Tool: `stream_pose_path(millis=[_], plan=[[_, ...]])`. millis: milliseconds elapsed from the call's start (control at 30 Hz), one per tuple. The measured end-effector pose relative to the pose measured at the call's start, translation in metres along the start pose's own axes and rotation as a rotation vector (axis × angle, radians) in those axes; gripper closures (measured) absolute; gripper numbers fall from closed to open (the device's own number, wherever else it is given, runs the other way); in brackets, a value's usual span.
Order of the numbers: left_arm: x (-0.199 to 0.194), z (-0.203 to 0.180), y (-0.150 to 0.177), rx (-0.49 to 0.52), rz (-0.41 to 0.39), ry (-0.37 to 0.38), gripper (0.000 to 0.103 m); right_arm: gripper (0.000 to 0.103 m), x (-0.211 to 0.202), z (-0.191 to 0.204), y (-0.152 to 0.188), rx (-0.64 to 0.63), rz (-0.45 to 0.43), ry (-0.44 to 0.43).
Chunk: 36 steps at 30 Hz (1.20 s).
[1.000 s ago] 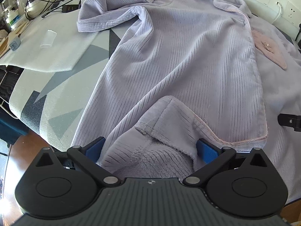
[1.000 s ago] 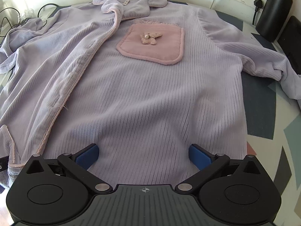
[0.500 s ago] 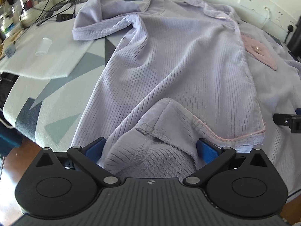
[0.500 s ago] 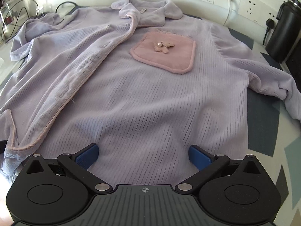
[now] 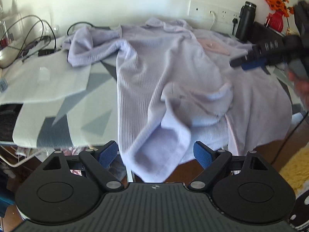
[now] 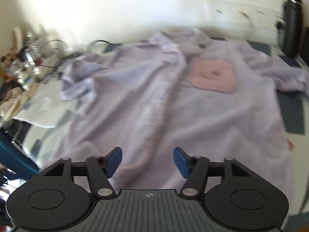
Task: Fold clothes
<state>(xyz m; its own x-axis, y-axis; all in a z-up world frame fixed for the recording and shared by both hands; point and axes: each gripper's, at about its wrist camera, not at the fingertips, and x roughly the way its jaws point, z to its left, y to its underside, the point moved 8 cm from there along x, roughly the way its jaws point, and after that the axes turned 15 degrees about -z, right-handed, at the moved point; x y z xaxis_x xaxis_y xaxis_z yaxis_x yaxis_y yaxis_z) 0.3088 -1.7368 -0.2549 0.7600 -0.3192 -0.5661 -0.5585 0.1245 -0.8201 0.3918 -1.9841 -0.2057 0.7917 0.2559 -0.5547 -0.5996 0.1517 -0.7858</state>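
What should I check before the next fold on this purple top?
1. Left claw open: ok, jaws wide.
2. Right claw open: ok, nothing between the jaws.
3. Top lying flat: not ok, the hem is flipped up and hangs over the table edge.
4. Left sleeve spread out: not ok, bunched near the cables.
5. Pocket facing up: ok.
6. Front edges aligned: cannot tell, blurred.

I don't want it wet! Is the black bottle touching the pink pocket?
Apart. The right wrist view shows the black bottle standing at the back, with purple shirt between it and the pink pocket.
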Motion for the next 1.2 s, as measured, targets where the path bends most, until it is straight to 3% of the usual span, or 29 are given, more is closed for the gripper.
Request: stream_pose_path(millis=[200, 333, 433, 600, 633, 667, 733, 933, 1000, 1200], plan=[[0.014, -0.010, 0.025, -0.029, 0.009, 0.019, 0.015, 0.057, 0.029, 0.060, 0.000, -0.098, 0.053, -0.106], [0.028, -0.015, 0.035, 0.028, 0.005, -0.054, 0.014, 0.062, 0.058, 0.083, 0.015, -0.158, 0.124, -0.110], [0.034, -0.016, 0.042, 0.054, 0.022, -0.117, 0.014, 0.062, 0.072, 0.096, 0.023, -0.215, 0.130, -0.095], [0.029, -0.009, 0.044, -0.007, -0.017, -0.160, 0.014, 0.060, 0.090, 0.105, 0.040, -0.258, 0.186, -0.108], [0.027, -0.007, 0.044, -0.023, -0.023, -0.165, 0.014, 0.064, 0.088, 0.105, 0.040, -0.248, 0.188, -0.119], [0.026, -0.005, 0.044, -0.038, -0.029, -0.165, 0.014, 0.079, 0.086, 0.104, 0.041, -0.238, 0.190, -0.131], [0.024, -0.003, 0.041, -0.061, -0.043, -0.154, 0.014, 0.093, 0.082, 0.103, 0.039, -0.195, 0.202, -0.150], [0.038, -0.013, 0.046, -0.032, -0.025, -0.129, 0.007, 0.094, 0.049, 0.097, 0.019, -0.080, 0.136, -0.224], [0.041, -0.008, 0.051, -0.040, -0.019, -0.169, 0.007, 0.094, 0.039, 0.094, 0.012, -0.059, 0.122, -0.235], [0.030, 0.011, 0.054, -0.111, -0.023, -0.243, 0.025, 0.094, 0.016, 0.078, 0.009, -0.020, 0.156, -0.260]])
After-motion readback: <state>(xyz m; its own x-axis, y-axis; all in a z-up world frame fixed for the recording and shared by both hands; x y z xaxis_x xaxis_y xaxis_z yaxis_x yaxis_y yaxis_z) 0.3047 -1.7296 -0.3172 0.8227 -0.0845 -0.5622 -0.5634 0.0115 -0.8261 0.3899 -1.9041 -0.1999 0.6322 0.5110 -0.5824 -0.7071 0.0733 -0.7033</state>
